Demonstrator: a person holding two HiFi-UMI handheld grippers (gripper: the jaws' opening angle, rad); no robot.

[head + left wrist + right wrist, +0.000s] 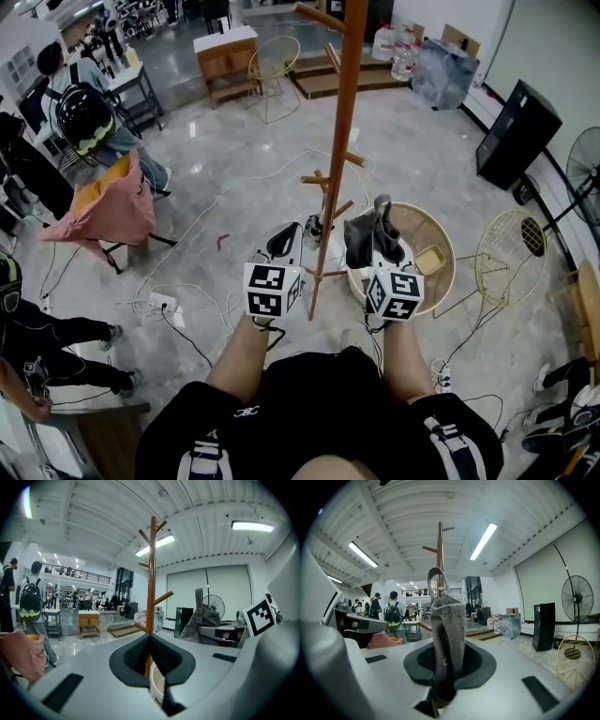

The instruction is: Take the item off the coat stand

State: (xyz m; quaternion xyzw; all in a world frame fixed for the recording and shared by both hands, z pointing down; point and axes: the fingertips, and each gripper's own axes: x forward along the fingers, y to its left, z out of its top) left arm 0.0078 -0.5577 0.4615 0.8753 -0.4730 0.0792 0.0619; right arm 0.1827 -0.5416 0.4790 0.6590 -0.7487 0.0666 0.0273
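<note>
A tall wooden coat stand (342,141) with bare pegs rises from the marble floor right in front of me. My right gripper (373,246) is shut on a grey cloth item (367,232) just right of the pole. In the right gripper view the grey item (447,634) stands up from between the jaws, its strap loop (435,573) at the top. A peg tip shows through that loop; I cannot tell whether the strap rests on it. My left gripper (284,246) is just left of the pole, shut and holding nothing, with the stand (152,583) straight ahead of it.
A round white basket (439,246) stands behind the right gripper, with a wire chair (511,248) further right. Cables and a power strip (161,302) lie on the floor at the left. A pink cloth (103,211) hangs over a seat, and people stand at the far left.
</note>
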